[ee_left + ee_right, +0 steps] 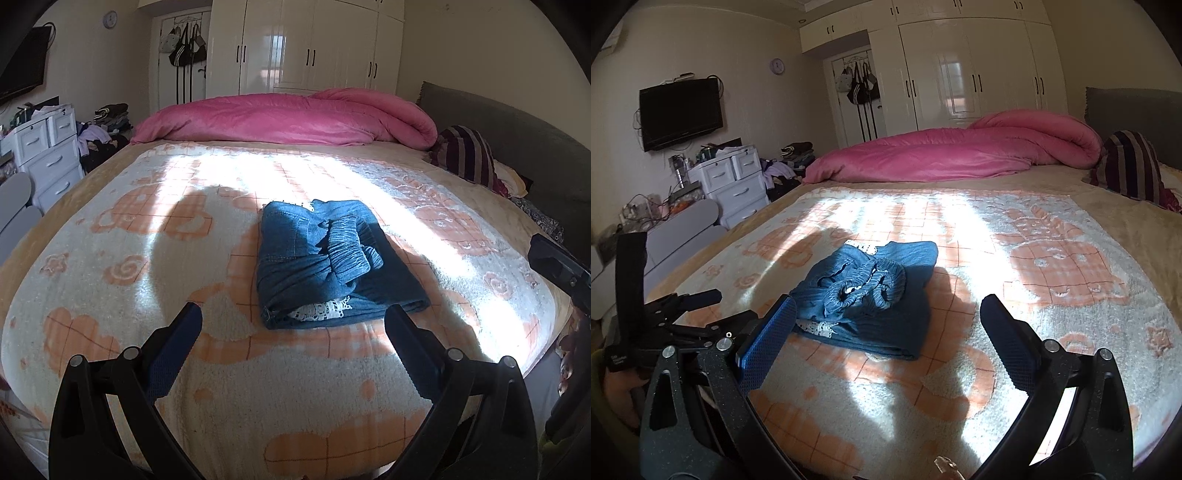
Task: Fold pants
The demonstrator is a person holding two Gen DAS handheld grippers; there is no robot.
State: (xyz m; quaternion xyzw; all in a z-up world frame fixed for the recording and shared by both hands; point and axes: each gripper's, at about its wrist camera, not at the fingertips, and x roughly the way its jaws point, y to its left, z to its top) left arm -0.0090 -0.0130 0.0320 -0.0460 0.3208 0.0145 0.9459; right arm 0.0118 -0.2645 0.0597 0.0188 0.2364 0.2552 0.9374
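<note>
Blue pants [332, 258] — folded into a compact bundle, white lace trim showing, lying mid-bed on the peach-patterned blanket [110, 295]. Left hand-held gripper [293, 325] — spread wide, empty. Right hand-held gripper [888, 314] likewise. Pink duvet [280, 118] beyond.

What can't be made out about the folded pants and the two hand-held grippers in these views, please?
- Pants: the underside and inner layers, hidden by the top folds in both views.
- White lace trim: what it belongs to, tucked inside the folds.
- Right hand-held gripper in the left wrist view: cut off by the right edge.
- Wall clock: the time, too small.
</note>
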